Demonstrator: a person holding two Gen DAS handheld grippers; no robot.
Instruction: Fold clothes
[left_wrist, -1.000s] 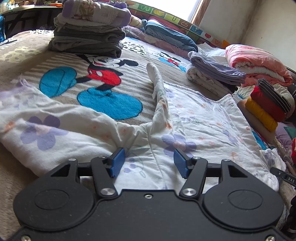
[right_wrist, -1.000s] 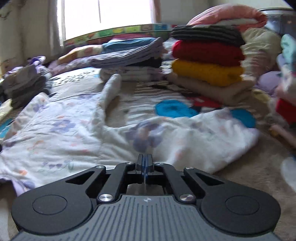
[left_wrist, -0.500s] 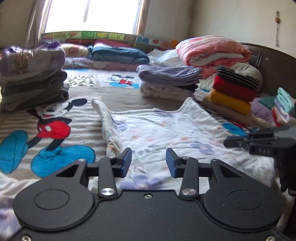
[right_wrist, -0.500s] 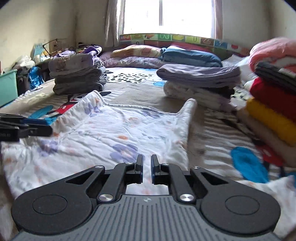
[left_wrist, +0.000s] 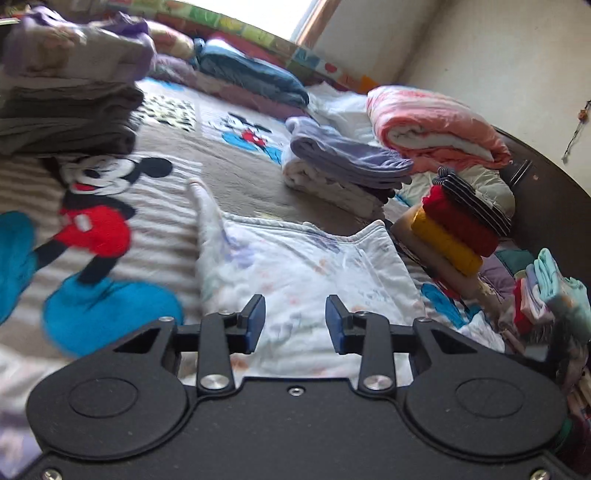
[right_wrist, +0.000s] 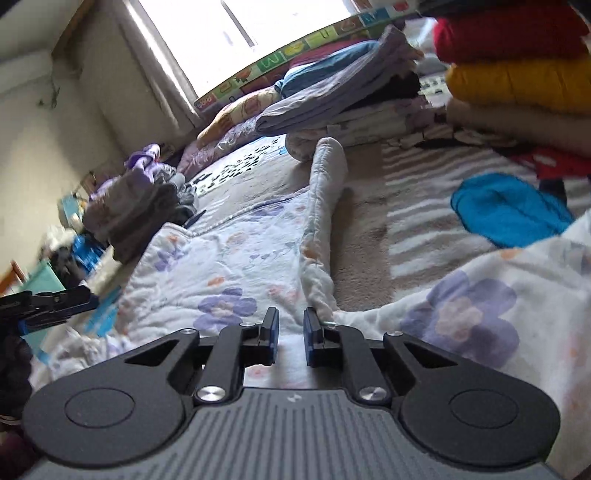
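Blue-padded fingers of the left gripper (left_wrist: 295, 319) stand apart and are closing, with nothing pinched between them; the white flower-printed cotton garment (left_wrist: 306, 273) lies just beyond and below. The right gripper (right_wrist: 290, 334) shows a narrow gap, its jaws opening, empty, over the same garment's near fold (right_wrist: 236, 273). The garment lies flat on the cartoon-mouse bed blanket (left_wrist: 110, 229), its long axis running away from both grippers, one strap (right_wrist: 327, 177) stretched ahead. Both tilt downward; the right looks nearer the cloth.
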